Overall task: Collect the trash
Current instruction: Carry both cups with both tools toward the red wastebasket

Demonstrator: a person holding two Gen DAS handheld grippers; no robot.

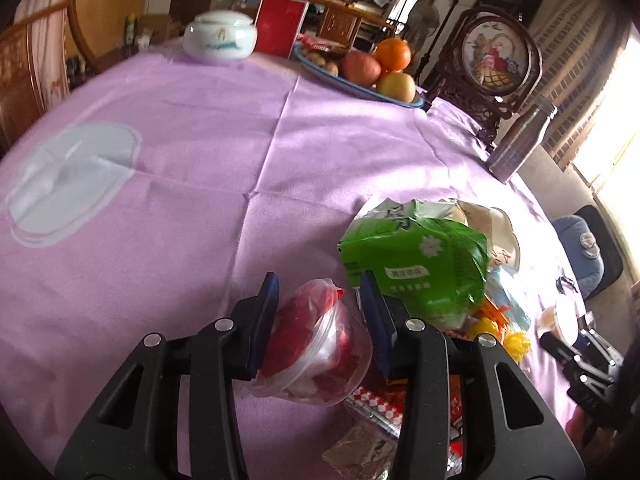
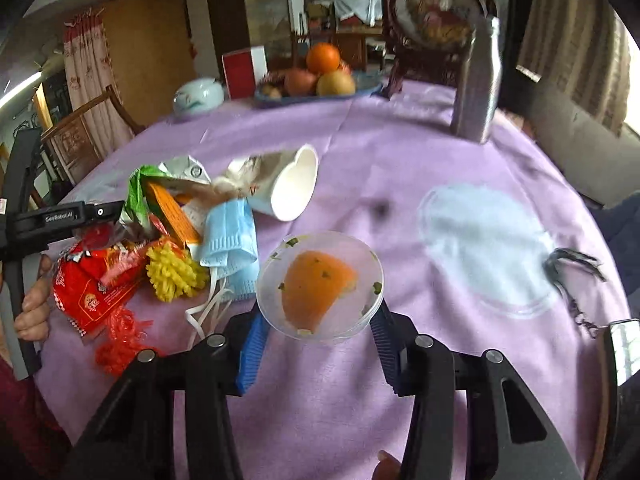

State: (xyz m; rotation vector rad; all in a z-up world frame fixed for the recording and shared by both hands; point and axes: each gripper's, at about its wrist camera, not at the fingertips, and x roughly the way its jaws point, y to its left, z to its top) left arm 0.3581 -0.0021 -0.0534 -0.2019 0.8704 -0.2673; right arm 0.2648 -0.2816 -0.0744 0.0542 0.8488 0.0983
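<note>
My left gripper [image 1: 320, 320] is shut on a clear plastic tub [image 1: 316, 348] stuffed with red and white plastic, held just above the purple cloth. My right gripper [image 2: 318, 340] is shut on a clear round lid [image 2: 320, 284] smeared with orange sauce. A trash pile lies between them: a green wrapper [image 1: 420, 264] [image 2: 138, 188], a blue face mask [image 2: 230, 244], a yellow pom [image 2: 174, 272], a red snack bag [image 2: 96, 284], red netting [image 2: 120, 340] and a tipped white paper cup [image 2: 292, 184].
The round table [image 1: 180, 120] wears a purple cloth with pale stains [image 2: 484, 240]. A fruit plate [image 1: 360, 84], white lidded jar [image 1: 220, 36], red box [image 1: 280, 24] and steel bottle [image 2: 478, 80] stand far. A phone [image 2: 622, 348] lies at right.
</note>
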